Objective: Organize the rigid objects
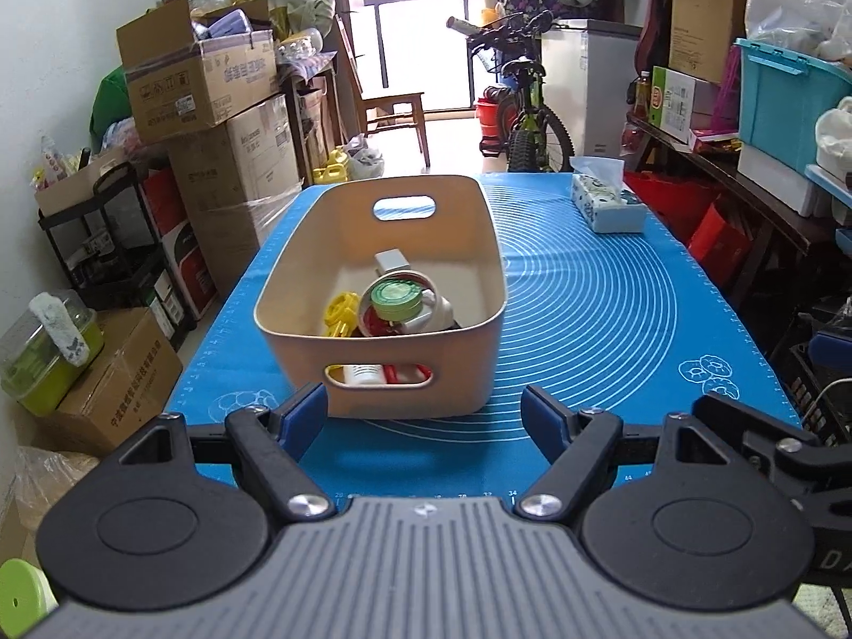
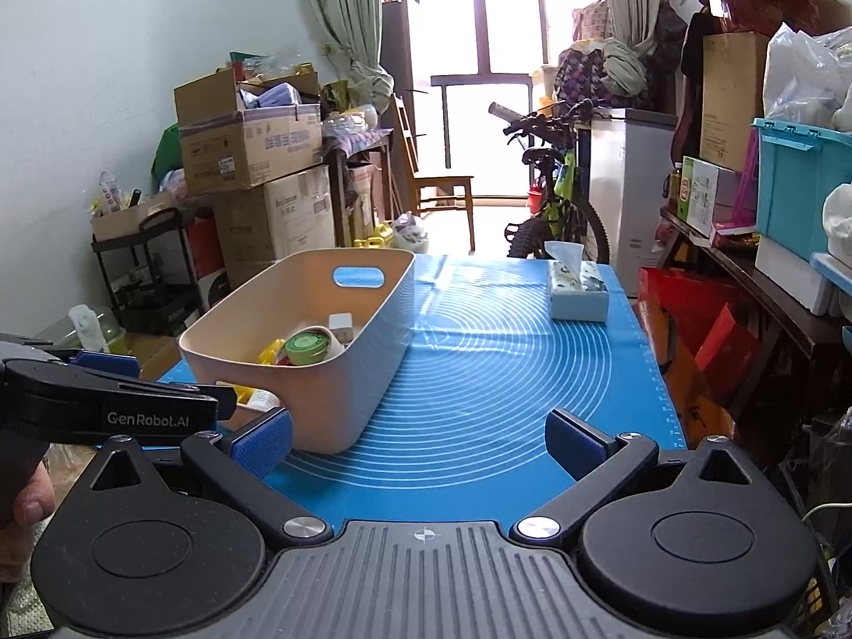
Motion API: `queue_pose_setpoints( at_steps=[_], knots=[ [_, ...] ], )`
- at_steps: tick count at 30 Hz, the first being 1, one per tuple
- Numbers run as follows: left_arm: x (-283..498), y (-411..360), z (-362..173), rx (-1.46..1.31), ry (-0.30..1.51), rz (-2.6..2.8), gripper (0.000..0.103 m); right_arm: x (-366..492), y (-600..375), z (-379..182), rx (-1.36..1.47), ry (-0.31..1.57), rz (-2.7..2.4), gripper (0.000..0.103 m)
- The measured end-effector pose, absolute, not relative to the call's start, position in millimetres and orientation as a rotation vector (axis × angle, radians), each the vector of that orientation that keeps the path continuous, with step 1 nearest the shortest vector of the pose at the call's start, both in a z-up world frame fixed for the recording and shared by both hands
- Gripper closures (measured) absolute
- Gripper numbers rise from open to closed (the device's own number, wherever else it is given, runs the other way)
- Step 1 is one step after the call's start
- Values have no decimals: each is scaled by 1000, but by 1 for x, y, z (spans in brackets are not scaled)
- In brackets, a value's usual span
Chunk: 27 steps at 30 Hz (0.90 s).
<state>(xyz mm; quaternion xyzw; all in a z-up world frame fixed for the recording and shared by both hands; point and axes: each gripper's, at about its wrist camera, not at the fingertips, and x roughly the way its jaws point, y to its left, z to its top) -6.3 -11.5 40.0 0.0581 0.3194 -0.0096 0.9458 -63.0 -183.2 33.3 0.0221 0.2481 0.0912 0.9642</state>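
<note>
A beige basket (image 1: 298, 287) with handle slots stands on the blue mat (image 1: 612, 319). It holds a green-lidded jar (image 1: 394, 298), a yellow toy piece (image 1: 338, 311), a white block (image 1: 391, 261) and red and white items. My left gripper (image 1: 423, 415) is open and empty, just in front of the basket's near wall. In the right wrist view the basket (image 2: 346, 373) sits left of centre. My right gripper (image 2: 420, 442) is open and empty over the mat (image 2: 506, 373). The left gripper's body (image 2: 106, 404) shows at the left edge.
A tissue box (image 1: 607, 202) lies at the mat's far right, also in the right wrist view (image 2: 578, 290). Cardboard boxes (image 1: 213, 106) and a black cart (image 1: 106, 245) stand left of the table. A bicycle (image 1: 524, 117) stands beyond, cluttered shelves (image 1: 745, 170) to the right.
</note>
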Motion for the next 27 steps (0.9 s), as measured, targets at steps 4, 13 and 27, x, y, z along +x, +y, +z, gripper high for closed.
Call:
queue_pose_setpoints(
  at_steps=[4,13,27],
  knots=[
    [-9,-18,37,143,640,-20,23,-62,-185,32,41,505,181,3],
    [-8,-16,34,134,645,-15,23,-61,-190,27,57,522,173,3],
    [-5,-10,32,104,666,-14,23,-61,-185,26,45,526,171,3]
  ],
)
